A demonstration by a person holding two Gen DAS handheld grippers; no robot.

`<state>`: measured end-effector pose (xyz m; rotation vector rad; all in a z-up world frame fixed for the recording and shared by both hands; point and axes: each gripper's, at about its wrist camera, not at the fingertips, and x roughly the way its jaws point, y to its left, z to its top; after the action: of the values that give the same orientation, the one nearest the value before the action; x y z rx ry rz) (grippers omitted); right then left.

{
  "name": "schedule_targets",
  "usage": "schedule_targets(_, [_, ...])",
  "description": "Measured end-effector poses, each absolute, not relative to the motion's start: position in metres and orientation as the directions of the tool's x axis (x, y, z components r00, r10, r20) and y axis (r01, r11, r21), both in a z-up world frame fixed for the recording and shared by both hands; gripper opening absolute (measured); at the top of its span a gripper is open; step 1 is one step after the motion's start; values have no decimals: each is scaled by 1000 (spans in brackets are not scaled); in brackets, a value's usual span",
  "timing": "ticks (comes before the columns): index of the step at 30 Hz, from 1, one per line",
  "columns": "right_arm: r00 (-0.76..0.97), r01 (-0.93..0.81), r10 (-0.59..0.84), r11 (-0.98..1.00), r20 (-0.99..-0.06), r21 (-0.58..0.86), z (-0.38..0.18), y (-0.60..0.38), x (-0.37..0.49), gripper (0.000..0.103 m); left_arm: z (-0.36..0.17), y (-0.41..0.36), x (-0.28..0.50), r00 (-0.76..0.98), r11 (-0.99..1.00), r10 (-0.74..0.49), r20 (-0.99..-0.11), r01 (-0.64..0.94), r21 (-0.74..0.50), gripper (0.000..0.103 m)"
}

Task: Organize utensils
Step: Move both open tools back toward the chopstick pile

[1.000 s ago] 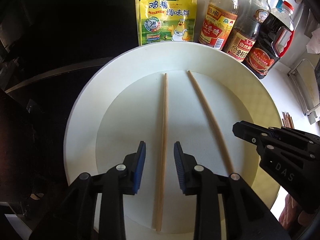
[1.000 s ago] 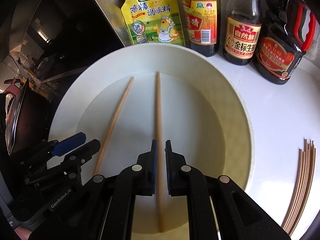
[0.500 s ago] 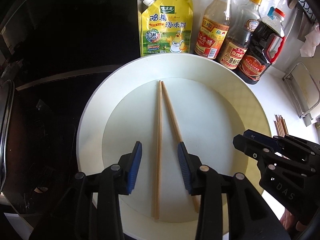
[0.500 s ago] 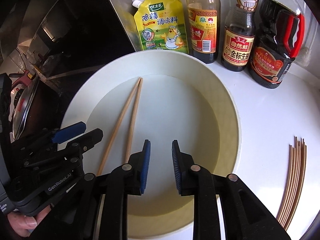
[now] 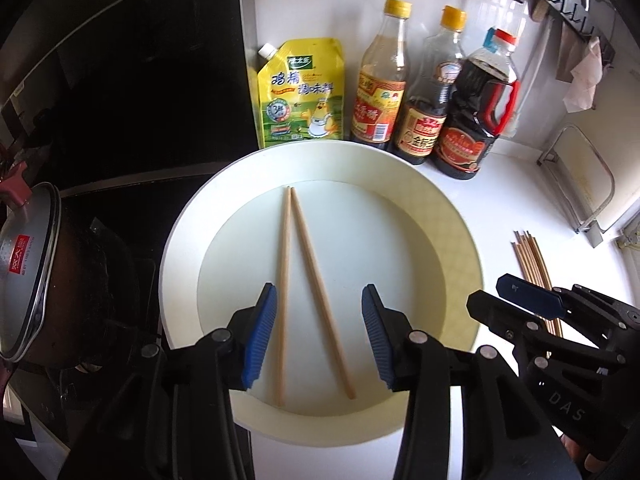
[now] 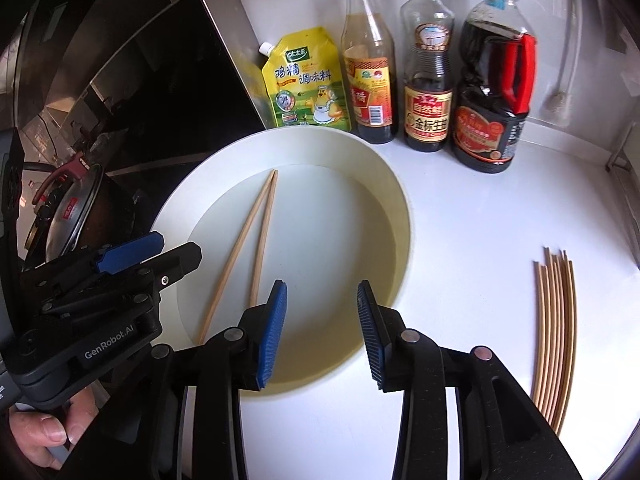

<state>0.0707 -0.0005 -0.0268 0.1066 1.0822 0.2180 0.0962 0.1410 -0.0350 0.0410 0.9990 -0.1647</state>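
Worktop (image 6: 460,240), white: one. It carries everything below.

Plate (image 5: 452,220), white, deep-rimmed: one. It sits at the worktop's left edge just beside the dark hob (image 5: 120,100) and appears to serve as the tray for sorted utensils.

Pot with a glass lid (image 5: 28,280): one, on the hob, apart from the task.

Sauce bottles: three, upright in a row against the back wall, two with yellow caps (image 6: 368,64) (image 6: 428,68) and one with a red handle (image 6: 496,92). Likely parked there to keep the front clear.

Seasoning pouch (image 6: 308,84), yellow: one, leaning beside the bottles.

Left gripper (image 5: 318,334) and right gripper (image 6: 322,332): two. Each one's fingers are opening and grip nothing; both hang above the plate's near side.

Chopsticks (image 5: 304,276): two, lying in the plate, far tips touching, near ends spread into a narrow V. Judged a set-down pair, not yet parallel.

Thin wooden sticks (image 6: 554,328): roughly seven or eight, exact count unclear, in a loose bundle on the worktop well right of the plate, presumably awaiting sorting.
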Motion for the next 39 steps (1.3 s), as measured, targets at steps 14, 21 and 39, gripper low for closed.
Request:
schedule_targets(14, [475,-39,188,980,-860,193,-15,-61,18,43,-18,88,56,542,971,-161,-825,239,-33,56])
schedule_targets(21, [471,27,138,985,-871,171,-15,-107,-4,46,-25,45,43,504,955,-199,-840,293,-51,60])
schedule_targets(39, [440,141,92,975,-894,169,-30,-213,-33,51,-54,-47,26,420,931,-229,-878,358,-71,66])
